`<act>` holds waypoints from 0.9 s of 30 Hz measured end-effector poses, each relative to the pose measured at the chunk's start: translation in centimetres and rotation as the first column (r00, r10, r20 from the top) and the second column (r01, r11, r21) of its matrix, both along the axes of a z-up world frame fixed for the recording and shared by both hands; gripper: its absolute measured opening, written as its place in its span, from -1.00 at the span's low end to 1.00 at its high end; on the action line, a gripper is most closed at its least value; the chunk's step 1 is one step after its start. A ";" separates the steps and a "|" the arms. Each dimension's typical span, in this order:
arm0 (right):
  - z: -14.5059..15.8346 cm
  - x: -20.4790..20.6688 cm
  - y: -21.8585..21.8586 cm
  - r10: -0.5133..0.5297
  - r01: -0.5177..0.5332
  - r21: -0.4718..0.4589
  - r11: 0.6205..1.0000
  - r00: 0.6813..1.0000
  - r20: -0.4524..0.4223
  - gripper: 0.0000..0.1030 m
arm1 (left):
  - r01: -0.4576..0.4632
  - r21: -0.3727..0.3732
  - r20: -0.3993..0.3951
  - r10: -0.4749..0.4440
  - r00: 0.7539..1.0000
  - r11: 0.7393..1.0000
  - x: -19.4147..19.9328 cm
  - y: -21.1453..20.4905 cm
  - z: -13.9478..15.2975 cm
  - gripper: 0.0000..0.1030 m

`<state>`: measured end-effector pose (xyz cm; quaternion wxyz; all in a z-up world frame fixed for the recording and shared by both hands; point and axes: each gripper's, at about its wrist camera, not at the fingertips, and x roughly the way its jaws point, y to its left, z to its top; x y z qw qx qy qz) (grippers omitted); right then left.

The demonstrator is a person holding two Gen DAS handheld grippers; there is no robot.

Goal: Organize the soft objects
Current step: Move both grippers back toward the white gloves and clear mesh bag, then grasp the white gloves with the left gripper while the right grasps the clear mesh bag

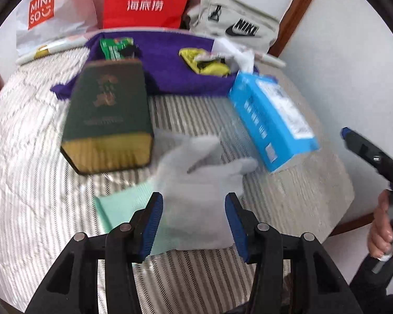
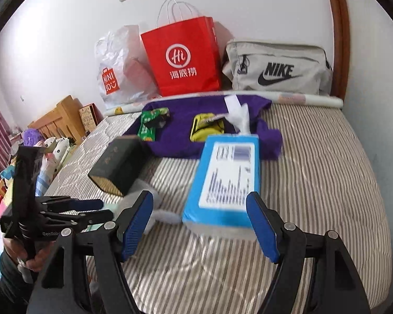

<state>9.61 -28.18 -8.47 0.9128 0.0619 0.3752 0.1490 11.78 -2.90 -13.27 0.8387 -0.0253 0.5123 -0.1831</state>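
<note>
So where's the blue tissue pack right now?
The blue tissue pack lies on the striped bed cover, ahead of the open right gripper, with the purple cloth just behind it and the dark green box to its left.

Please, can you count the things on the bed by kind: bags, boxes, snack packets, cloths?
Bags: 3 (white plastic bag, red paper bag, grey Nike bag)
Boxes: 2 (dark green box, blue tissue box)
Snack packets: 2 (green packet, yellow packet)
Cloths: 3 (purple cloth, grey cloth, mint cloth)
Total: 10
</note>
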 end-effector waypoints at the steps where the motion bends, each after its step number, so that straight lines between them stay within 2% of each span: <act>1: -0.3 -0.2 -0.1 -0.002 0.002 0.003 1.000 1.000 -0.009 0.42 | 0.002 0.011 -0.013 -0.002 1.000 1.000 0.1 -0.4 -0.5 -0.08; 2: -0.6 -0.4 -0.3 -0.004 0.004 0.007 1.000 1.000 -0.015 0.42 | 0.008 0.016 -0.024 -0.008 1.000 1.000 0.1 -0.8 -1.2 -0.07; 3: -0.8 -0.6 -0.4 -0.005 0.005 0.010 1.000 1.000 -0.017 0.42 | 0.012 0.021 -0.017 -0.012 1.000 1.000 0.1 -1.0 -1.5 0.04; 6: -1.5 -1.1 -0.6 0.003 -0.003 0.005 1.000 1.000 -0.025 0.42 | 0.037 0.012 0.010 -0.037 0.999 0.999 -0.3 -1.9 -1.8 0.47; 11: -3.3 -1.3 -0.6 -0.007 0.005 -0.034 0.999 0.999 -0.051 0.42 | 0.055 0.058 0.086 -0.060 0.995 0.997 -1.1 -2.8 -2.3 0.47; 12: -3.8 -1.3 -0.6 -0.010 0.008 -0.035 0.999 0.998 -0.058 0.42 | 0.055 0.057 0.096 -0.060 0.994 0.997 -1.2 -2.8 -2.3 0.35; 13: -4.4 -1.3 -0.6 -0.010 0.008 -0.029 1.000 0.997 -0.072 0.42 | 0.052 0.052 0.114 -0.058 0.992 0.997 -1.4 -2.6 -2.2 -0.05; 16: -5.5 -1.2 -0.4 0.001 -0.003 -0.012 1.000 0.995 -0.104 0.42 | 0.082 -0.012 0.096 -0.081 0.992 0.997 -1.2 -1.7 -2.0 -0.53; 18: -6.0 -1.1 -0.1 0.008 -0.010 -0.015 1.000 0.993 -0.117 0.41 | 0.089 -0.040 0.092 -0.085 0.992 0.995 -1.3 -1.2 -1.5 -0.58; 19: -6.1 -1.1 0.2 0.013 -0.015 -0.017 1.000 0.993 -0.118 0.41 | 0.091 -0.040 0.099 -0.087 0.991 0.995 -1.5 -1.1 -1.2 -0.75; 27: -6.1 -1.4 1.7 0.055 -0.057 -0.022 0.998 0.992 -0.110 0.42 | 0.095 -0.026 0.187 -0.089 0.978 0.995 -4.0 0.8 2.3 -0.79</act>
